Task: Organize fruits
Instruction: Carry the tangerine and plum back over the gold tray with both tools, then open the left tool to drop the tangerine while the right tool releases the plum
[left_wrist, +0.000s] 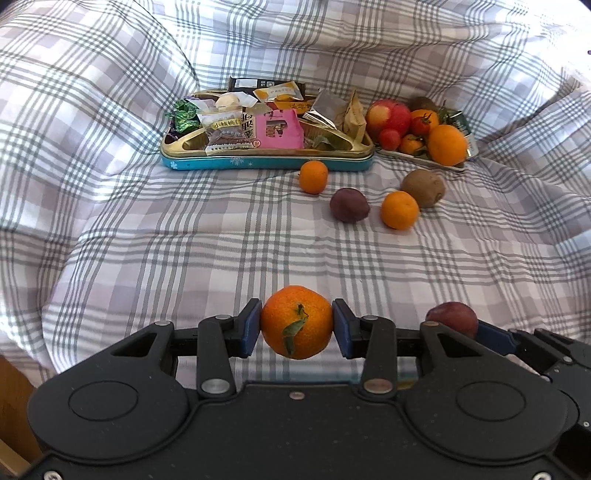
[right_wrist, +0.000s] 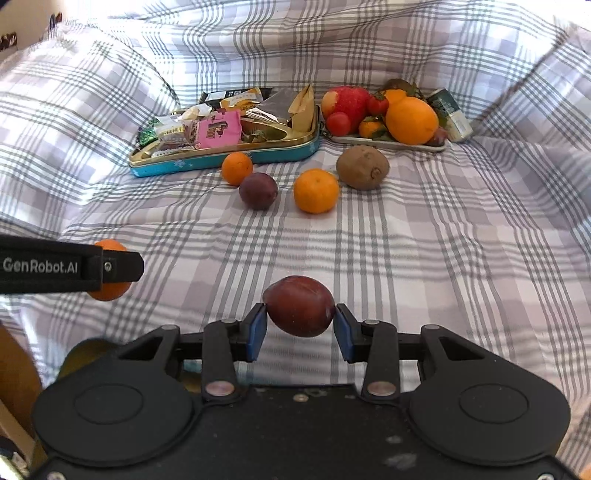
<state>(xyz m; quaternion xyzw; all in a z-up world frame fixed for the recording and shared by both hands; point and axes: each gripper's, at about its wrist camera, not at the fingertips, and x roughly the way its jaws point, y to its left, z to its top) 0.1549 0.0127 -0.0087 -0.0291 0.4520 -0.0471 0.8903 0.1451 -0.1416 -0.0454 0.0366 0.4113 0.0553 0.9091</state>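
Right wrist view: left gripper (right_wrist: 122, 266) half-hiding its clamped mandarin (right_wrist: 109, 291); right gripper (right_wrist: 300, 325) pinching a plum (right_wrist: 299, 312).

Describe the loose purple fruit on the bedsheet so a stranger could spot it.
Start at the blue-sided snack tin on the plaid sheet. Four loose fruits lie just before it. The passion fruit sits between two mandarins, the only dark purple one.
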